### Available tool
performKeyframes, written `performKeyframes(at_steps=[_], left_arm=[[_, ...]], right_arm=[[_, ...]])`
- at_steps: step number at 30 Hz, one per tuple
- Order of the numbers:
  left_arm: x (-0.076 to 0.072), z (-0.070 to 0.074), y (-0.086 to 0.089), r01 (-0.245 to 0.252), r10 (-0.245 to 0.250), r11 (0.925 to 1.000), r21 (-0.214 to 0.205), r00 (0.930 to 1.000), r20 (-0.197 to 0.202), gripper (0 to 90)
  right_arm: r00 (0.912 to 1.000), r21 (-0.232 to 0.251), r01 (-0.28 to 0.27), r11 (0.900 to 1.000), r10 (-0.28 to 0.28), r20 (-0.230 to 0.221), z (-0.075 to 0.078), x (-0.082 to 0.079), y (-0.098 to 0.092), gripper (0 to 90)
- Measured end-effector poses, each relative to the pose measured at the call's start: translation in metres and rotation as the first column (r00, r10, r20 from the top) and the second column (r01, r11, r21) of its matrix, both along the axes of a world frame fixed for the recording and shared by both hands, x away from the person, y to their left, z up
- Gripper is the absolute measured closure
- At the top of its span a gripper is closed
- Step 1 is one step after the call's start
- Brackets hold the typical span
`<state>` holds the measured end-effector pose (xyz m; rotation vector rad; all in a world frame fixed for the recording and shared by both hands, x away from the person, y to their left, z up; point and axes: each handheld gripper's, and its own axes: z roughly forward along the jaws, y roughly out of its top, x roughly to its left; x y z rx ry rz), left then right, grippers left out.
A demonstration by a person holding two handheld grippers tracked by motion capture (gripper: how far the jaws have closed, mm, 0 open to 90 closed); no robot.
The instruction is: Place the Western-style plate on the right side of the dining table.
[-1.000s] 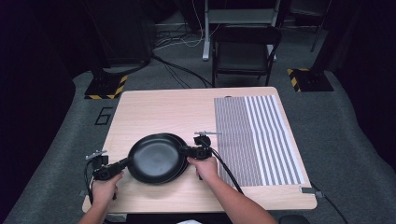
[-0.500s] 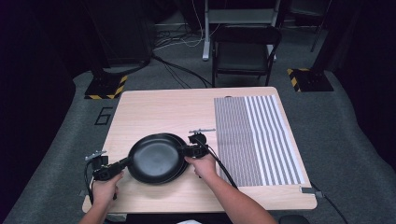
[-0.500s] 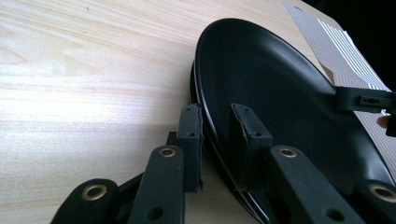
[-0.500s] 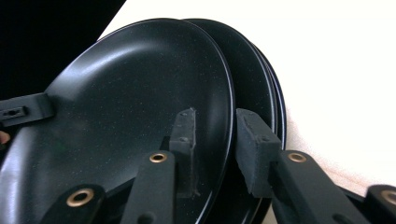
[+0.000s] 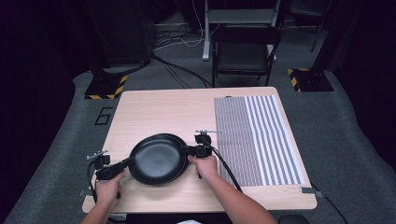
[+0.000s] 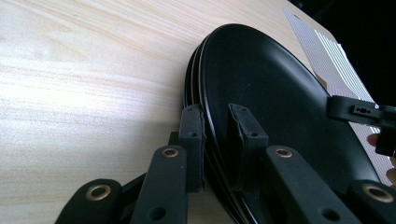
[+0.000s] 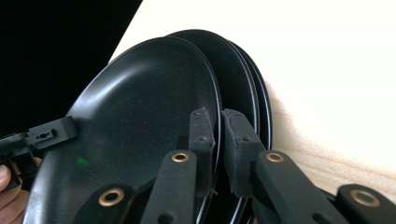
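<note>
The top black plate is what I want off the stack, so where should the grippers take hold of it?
Judging by its thin rim, grip the top black plate there, from opposite sides. The left gripper appears clamped on several rims, the right gripper on the top one, slightly raised above the stack.

Recording lab: dark room, floor cables (image 5: 175,70), hazard-taped stands (image 5: 105,87).

Overhead light on the table (image 5: 159,112), surroundings near black. High view soft (low resolution). Gripper views sharp, wood glare-washed, soft sheen on the plates (image 7: 135,116).
</note>
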<state>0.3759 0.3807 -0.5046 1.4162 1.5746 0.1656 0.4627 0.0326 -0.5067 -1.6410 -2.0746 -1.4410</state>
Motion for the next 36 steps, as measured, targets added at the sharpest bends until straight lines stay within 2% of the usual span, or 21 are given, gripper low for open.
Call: performKeyframes(at_steps=[3,5,6,8,11,13,14,20,27,30,32,36], left_arm=[[0.001,0.001,-0.001,0.001,-0.001,1.0,0.005,1.0,0.003,77.4],[0.002,0.003,-0.001,-0.005,0.005,0.9999,-0.01,0.9999,0.011,78.9],[0.004,0.007,-0.004,-0.003,0.003,0.9999,-0.012,0.9997,0.026,79.5],[0.005,0.009,-0.007,0.0,0.0,1.0,-0.008,0.9995,0.032,80.1],[0.01,0.007,-0.012,0.013,-0.013,0.9999,-0.001,0.9998,0.015,79.6],[0.011,0.003,-0.014,0.019,-0.019,0.9997,-0.012,0.9998,0.006,79.5],[0.011,0.002,-0.015,0.02,-0.02,0.9996,-0.02,0.9998,0.004,79.5],[0.016,0.002,-0.023,0.036,-0.036,0.9991,-0.023,0.9993,0.005,79.5],[0.016,0.0,-0.025,0.029,-0.029,0.9991,-0.03,0.9996,0.001,79.3],[0.016,-0.001,-0.025,0.027,-0.026,0.9994,-0.02,0.9996,0.008,79.4],[0.015,-0.003,-0.024,0.02,-0.02,0.9998,-0.004,0.9998,-0.001,81.1],[0.015,-0.004,-0.024,0.023,-0.023,0.9997,-0.005,0.9997,-0.003,81.5]], right_arm=[[0.9999,0.006,0.004,1.0,-0.004,0.013,0.003,-0.003,-0.001,82.4],[0.9997,0.005,0.006,1.0,-0.006,0.026,0.006,-0.004,-0.002,82.8],[0.9991,-0.013,0.007,0.9999,-0.007,0.042,0.008,-0.005,-0.004,83.0],[0.9988,-0.016,0.012,0.9998,-0.011,0.047,0.009,-0.004,-0.008,83.3],[0.9988,-0.011,0.023,0.9997,-0.022,0.044,0.01,-0.003,-0.012,83.6],[0.9986,-0.005,0.032,0.9995,-0.032,0.043,0.012,-0.003,-0.016,83.9],[0.9978,-0.007,0.032,0.9995,-0.032,0.058,0.013,-0.004,-0.019,83.9],[0.9977,0.01,0.04,0.9991,-0.04,0.055,0.013,-0.005,-0.029,83.9],[0.9976,0.014,0.04,0.9991,-0.041,0.055,0.011,-0.006,-0.032,83.3],[0.9978,0.02,0.036,0.9992,-0.037,0.055,0.008,-0.007,-0.033,82.7],[0.9984,0.026,0.026,0.9993,-0.027,0.05,0.005,-0.008,-0.034,80.7],[0.9995,0.031,0.01,0.9995,-0.011,0.03,-0.001,-0.01,-0.032,77.7]])
